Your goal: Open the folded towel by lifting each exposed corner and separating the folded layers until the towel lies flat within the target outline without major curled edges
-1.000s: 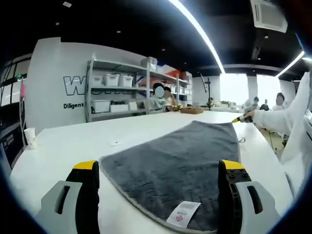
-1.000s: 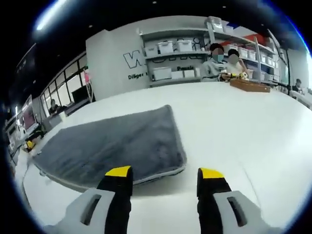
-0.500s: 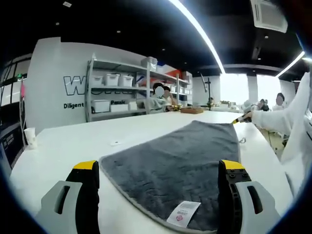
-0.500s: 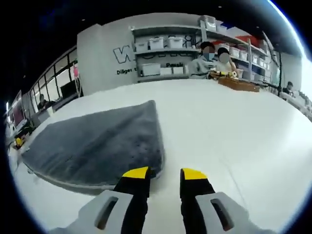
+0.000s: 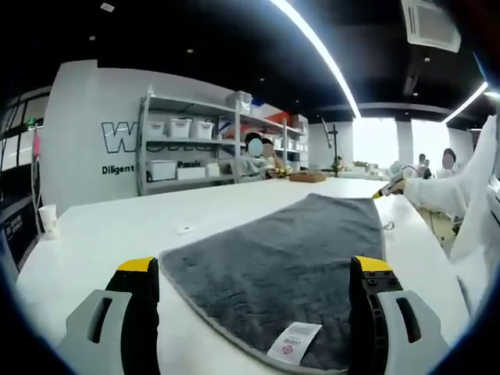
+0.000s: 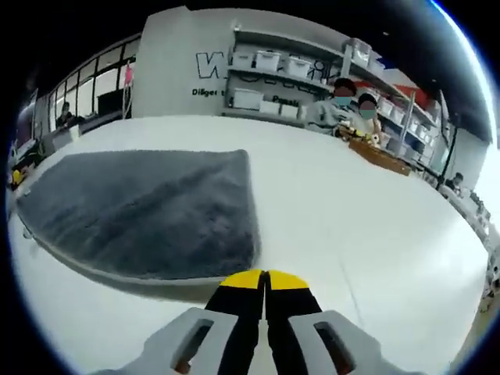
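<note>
In the left gripper view we see the left tongs [image 5: 254,273] spread wide at the bottom of the frame, grasping nothing, w/ the grey towel [image 5: 289,258] lying between and beyond the yellow tips on the white desk [image 5: 101,226]. A white care label [image 5: 294,341] sits on the towel's near edge, lower centre (this view alone gives us the label). At the right edge a white sleeve [image 5: 449,195] reaches in, and the right tongs' yellow tip [image 5: 383,190] sits at the towel's far right corner. Upper left of centre: shelving w/ white bins [image 5: 180,129] against a lettered wall; a paper cup [image 5: 48,219] stands at far left on the desk.

In the right gripper view the right tongs [image 6: 266,277] are clenched, tips pressed together at bottom centre, just at the towel's [image 6: 141,211] near corner; we cannot tell whether any fabric is pinched between them. Here the towel spreads across the left half of the frame, flat, edges not curled. Seated people [image 6: 344,105] and a wooden tray [image 6: 383,156] show at upper right (much larger than in the other view).
</note>
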`<state>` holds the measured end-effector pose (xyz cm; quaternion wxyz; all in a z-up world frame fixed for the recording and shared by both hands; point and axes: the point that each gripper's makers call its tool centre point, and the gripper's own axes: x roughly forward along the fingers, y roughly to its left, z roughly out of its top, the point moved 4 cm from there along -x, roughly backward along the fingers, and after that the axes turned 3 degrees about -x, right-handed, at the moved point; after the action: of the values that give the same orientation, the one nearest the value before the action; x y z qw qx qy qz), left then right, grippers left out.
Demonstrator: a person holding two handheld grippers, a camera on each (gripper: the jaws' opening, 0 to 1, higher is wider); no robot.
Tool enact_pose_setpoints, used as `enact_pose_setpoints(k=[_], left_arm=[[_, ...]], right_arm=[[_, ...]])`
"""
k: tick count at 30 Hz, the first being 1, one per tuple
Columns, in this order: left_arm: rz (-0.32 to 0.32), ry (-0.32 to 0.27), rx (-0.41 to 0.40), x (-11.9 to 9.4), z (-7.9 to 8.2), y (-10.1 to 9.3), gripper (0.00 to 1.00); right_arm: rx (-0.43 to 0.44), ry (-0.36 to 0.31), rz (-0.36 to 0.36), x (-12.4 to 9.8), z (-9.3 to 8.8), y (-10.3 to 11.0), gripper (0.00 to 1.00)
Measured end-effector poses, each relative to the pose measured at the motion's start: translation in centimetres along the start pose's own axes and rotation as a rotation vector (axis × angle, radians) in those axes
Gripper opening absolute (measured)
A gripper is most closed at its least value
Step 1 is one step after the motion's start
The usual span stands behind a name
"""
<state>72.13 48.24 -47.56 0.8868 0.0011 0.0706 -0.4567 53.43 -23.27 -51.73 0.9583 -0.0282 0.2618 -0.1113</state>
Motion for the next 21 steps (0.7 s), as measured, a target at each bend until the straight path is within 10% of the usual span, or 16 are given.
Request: enact_pose_setpoints(k=[9,21], left_arm=[[0.000,-0.003,0.000,-0.1,0.1,0.0,1.00],[-0.001,-0.007,0.002,-0.1,0.2,0.0,1.00]], right_arm=[[0.005,-0.085,0.030,-0.9,2.4,1.0,0.06],[-0.071,-0.309,0.219,-3.0,6.8,6.3,0.51]])
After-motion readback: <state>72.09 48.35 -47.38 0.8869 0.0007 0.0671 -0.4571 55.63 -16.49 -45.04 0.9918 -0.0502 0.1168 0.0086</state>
